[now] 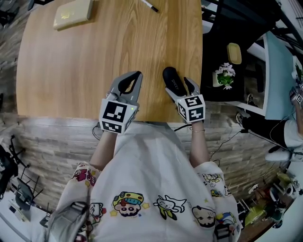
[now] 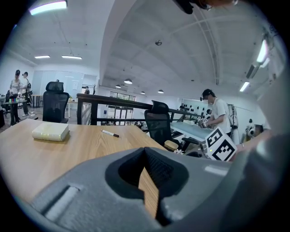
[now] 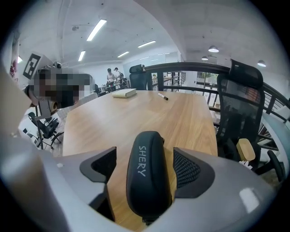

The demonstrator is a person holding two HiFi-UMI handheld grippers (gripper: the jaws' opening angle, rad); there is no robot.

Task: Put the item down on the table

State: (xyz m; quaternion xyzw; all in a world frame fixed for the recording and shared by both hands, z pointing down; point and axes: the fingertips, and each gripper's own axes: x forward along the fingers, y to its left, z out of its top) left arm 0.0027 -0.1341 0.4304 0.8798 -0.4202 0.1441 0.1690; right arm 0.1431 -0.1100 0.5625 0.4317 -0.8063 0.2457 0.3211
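A black oblong case (image 1: 173, 82) lettered SHERY lies on the wooden table (image 1: 94, 61) near its front edge. My right gripper (image 1: 180, 86) straddles it with the jaws spread wide. In the right gripper view the case (image 3: 147, 176) sits between the two dark pads (image 3: 188, 170) of the right gripper (image 3: 144, 153), with a gap of bare wood on each side. My left gripper (image 1: 136, 75) rests to the left of the case over the table edge, its fingertips meeting with nothing between them. The left gripper view shows the left gripper (image 2: 145, 152) closed at the tip.
A pale flat box (image 1: 72, 13) and a black pen (image 1: 149, 5) lie at the table's far end. The table's right edge (image 1: 200, 56) runs just past the right gripper, with a black chair and a small plant (image 1: 226, 75) beyond it.
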